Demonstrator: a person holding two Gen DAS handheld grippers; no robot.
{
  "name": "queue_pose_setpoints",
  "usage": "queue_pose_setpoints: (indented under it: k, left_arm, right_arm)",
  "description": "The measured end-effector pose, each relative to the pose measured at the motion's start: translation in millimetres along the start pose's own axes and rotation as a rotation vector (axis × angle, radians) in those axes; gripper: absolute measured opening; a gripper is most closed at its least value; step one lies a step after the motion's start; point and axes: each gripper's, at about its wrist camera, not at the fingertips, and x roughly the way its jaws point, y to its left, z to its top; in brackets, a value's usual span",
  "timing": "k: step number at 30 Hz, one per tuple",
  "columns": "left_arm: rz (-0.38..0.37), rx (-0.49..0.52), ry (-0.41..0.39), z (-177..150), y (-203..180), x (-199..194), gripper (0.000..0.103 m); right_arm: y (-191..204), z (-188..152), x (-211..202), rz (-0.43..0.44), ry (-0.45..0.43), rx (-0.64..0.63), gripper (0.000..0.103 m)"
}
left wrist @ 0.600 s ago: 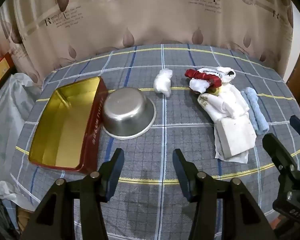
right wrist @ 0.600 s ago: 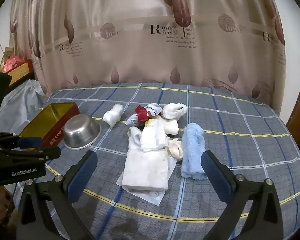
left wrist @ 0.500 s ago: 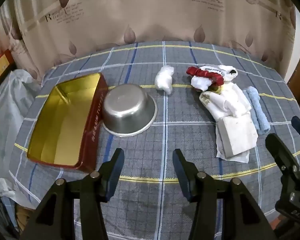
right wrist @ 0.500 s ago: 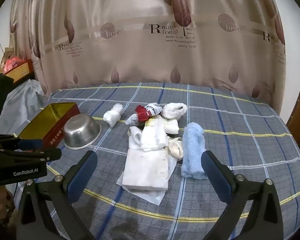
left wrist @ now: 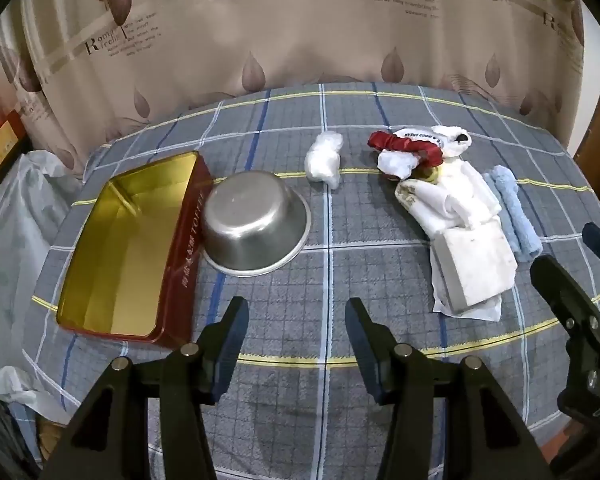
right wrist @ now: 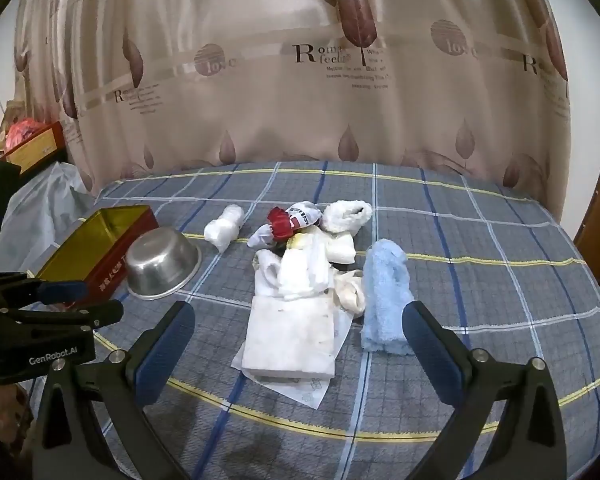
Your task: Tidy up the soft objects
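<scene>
Black left gripper (left wrist: 296, 320) half-spread, right gripper (right wrist: 300, 336) jaws wide, both empty (above plaid cloth (left wrist: 380, 240)). Beyond: steel bowl (left wrist: 256, 224) upturned, touching open red tin (left wrist: 128, 248); soft pile (right wrist: 300, 280), blue towel (right wrist: 386, 296) alongside; white roll (left wrist: 324, 158) apart.

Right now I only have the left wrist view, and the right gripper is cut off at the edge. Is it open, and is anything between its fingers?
Observer: The right gripper is open wide with nothing between its pads. The white block lies on the cloth just ahead of the gap.
Operator: Is anything in that pile hidden from me?
Observer: Yes. A crumpled cream sock lies between the white cloths and the blue towel. In your view the white cloths cover it.
</scene>
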Motion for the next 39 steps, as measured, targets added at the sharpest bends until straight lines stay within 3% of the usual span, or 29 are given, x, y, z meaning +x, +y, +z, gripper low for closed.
queue_pose_setpoints:
  k: [39]
  left_arm:
    - [0.009,0.002,0.015,-3.3,1.9,4.8,0.051]
  right_arm:
    - [4.4,-4.1,2.7,-0.002,0.014,-0.016,0.103]
